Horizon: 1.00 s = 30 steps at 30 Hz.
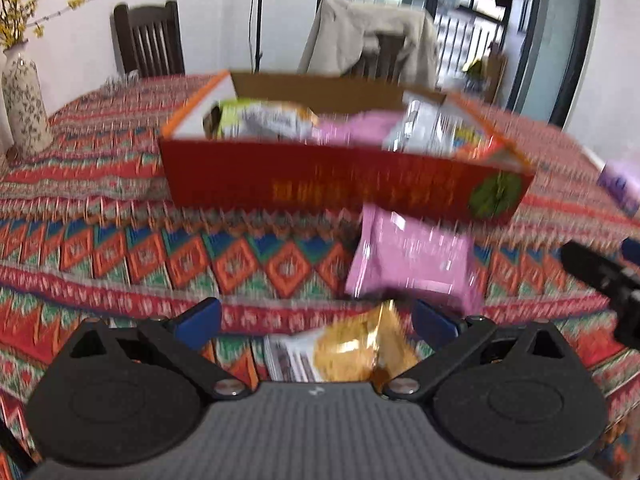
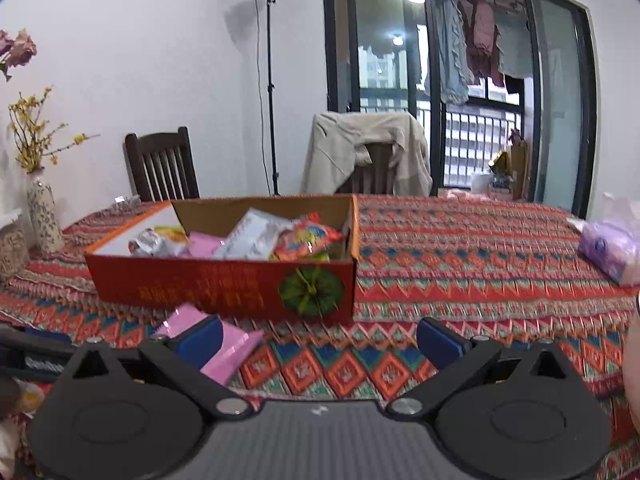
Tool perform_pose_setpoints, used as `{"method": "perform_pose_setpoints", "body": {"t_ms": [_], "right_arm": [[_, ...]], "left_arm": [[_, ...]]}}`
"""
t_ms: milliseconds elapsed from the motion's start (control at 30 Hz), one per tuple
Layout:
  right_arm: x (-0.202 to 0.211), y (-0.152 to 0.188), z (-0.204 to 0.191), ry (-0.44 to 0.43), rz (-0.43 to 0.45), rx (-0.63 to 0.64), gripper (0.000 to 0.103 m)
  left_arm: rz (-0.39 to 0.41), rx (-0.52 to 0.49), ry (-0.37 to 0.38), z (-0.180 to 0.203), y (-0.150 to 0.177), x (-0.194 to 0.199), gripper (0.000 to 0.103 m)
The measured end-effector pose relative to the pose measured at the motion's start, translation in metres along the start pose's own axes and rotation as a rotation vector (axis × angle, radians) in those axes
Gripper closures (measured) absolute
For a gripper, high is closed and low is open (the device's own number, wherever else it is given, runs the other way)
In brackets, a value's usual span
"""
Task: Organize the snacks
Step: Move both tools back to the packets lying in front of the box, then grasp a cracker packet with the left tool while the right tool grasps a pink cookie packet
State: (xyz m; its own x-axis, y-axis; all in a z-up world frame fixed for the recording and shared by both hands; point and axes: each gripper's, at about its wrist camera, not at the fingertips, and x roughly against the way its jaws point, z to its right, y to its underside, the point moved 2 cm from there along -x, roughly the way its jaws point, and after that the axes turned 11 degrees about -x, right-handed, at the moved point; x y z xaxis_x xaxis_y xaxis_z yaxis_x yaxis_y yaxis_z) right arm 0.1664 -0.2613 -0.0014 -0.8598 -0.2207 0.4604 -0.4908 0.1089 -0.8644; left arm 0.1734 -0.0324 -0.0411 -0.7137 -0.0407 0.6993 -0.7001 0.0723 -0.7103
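Observation:
A red cardboard box point(image 1: 344, 184) point(image 2: 200, 284) holding several snack packets stands on the patterned tablecloth. A pink packet point(image 1: 412, 264) point(image 2: 232, 346) lies on the cloth in front of the box. A gold and white packet point(image 1: 352, 352) lies below the pink one, between the blue pads of my left gripper point(image 1: 316, 320), which is open above it; the view is blurred. My right gripper point(image 2: 320, 338) is open and holds nothing, with the pink packet partly behind its left pad. The right gripper's black body point(image 1: 600, 280) shows at the left wrist view's right edge.
A patterned vase point(image 1: 24, 104) point(image 2: 44, 220) with yellow flowers stands at the table's left. A purple tissue pack point(image 2: 612, 248) point(image 1: 624, 184) lies at the right. Two chairs point(image 2: 160, 164), one draped with a beige jacket point(image 2: 368, 152), stand behind the table, with a lamp stand point(image 2: 272, 80).

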Motion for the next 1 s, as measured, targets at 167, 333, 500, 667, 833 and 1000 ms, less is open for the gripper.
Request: {"method": "perform_pose_setpoints", "body": {"t_ms": [167,333,500,667,833,1000], "right_arm": [[-0.004,0.009,0.007,0.016,-0.032,-0.017,0.0],[-0.007,0.015,0.008,0.015,-0.051,-0.02,0.0],[-0.011,0.017,-0.001,0.002,-0.066,-0.004,0.0],[-0.021,0.013,-0.018,-0.042,-0.085,0.035,0.0],[-0.05,0.014,-0.052,-0.087,-0.181,0.184,0.0],[-0.078,0.009,-0.078,-0.105,-0.233,0.283,0.0]], "left_arm": [[-0.037,-0.03,-0.071,0.009,0.015,-0.005,0.0],[0.018,-0.041,-0.061,0.011,0.022,0.008,0.034],[0.058,-0.03,-0.025,0.005,0.024,0.016,0.046],[0.095,0.004,-0.014,-0.011,0.023,0.026,0.048],[0.123,0.029,-0.04,-0.031,0.021,0.036,0.048],[0.128,0.055,-0.059,-0.048,0.024,0.04,0.048]]}}
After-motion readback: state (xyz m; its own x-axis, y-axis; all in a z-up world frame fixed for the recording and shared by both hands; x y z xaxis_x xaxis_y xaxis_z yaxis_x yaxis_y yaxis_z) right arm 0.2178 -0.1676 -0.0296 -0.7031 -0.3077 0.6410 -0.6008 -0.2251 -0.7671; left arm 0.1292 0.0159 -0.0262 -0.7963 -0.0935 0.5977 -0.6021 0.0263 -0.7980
